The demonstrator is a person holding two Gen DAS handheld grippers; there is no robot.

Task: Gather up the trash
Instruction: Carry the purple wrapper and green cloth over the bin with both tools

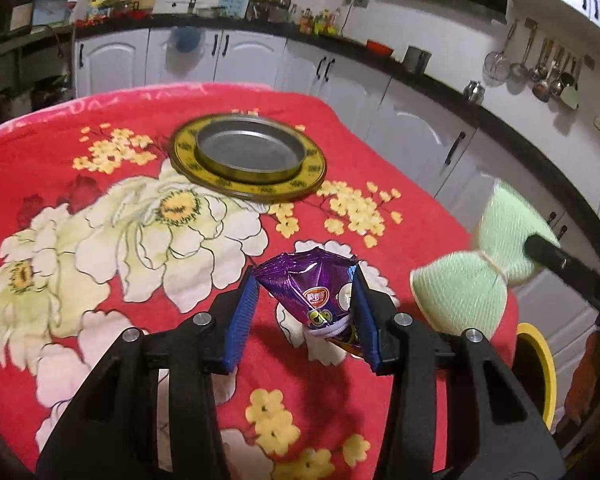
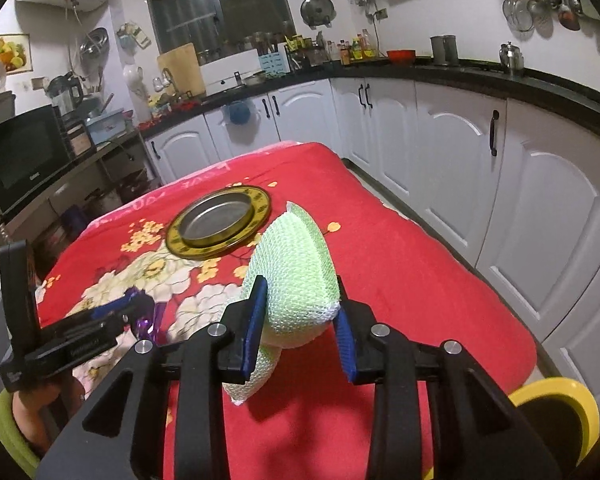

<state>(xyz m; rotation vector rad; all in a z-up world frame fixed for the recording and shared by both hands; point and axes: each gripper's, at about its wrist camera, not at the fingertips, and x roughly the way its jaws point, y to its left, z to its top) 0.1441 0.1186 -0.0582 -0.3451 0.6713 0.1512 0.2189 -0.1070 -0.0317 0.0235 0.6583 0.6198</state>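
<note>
Worktop point(image 1: 100, 280) seen draped in a red floral cloth point(image 2: 400, 280), kitchen cabinets behind on two sides. A round metal tray with a yellow patterned rim point(image 1: 184, 148) is set near the far middle of the cloth; it is seen bare inside.

A yellow-rimmed bin point(image 2: 576, 400) is glimpsed off the near right edge of the worktop, only partly in frame, so its being the trash receptacle is judged likely, not certain.

Green mesh scrubber pad point(image 2: 296, 280), pinched at its waist so it bulges either side, is clamped in the right gripper point(image 2: 300, 320) and carried clear above the cloth.

Purple snack wrapper point(image 1: 312, 284), crumpled, is nipped between the blue pads of the left gripper point(image 1: 306, 292), also raised off the cloth.

Both pieces are held aloft at once, presumably so one trip serves for dropping them into the bin.
</note>
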